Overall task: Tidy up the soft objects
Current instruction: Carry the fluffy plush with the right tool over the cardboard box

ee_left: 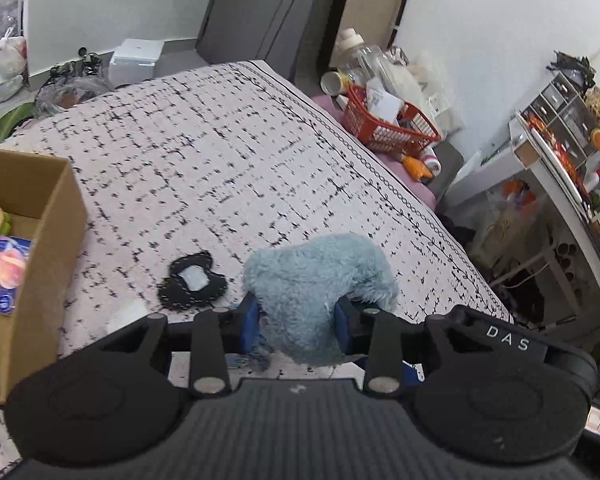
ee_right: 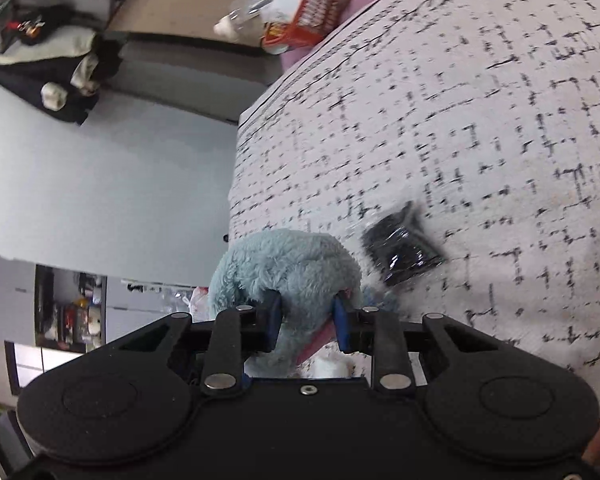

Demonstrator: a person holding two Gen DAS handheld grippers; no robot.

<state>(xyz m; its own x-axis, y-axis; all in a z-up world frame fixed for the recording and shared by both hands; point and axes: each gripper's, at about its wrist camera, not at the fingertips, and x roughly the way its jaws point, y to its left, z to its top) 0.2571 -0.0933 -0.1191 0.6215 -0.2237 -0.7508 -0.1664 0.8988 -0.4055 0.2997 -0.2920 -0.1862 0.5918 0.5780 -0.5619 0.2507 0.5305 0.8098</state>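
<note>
- Above the bed [ee_left: 220, 140], both hand-held grippers, left [ee_left: 296, 316] and right [ee_right: 306, 316], clamp the blue plush toy [ee_left: 316, 280].
- Left of it sits the cardboard box [ee_left: 48, 240], nearer the left hand-held gripper.

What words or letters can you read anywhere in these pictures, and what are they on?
"DAS": white letters on the black body of the left claw, to its right side.
The purple packet in the cardboard box has a round blue logo, too blurred to read.
The papers in the red basket carry print, too small to read.
The right wrist view shows no readable text.
</note>
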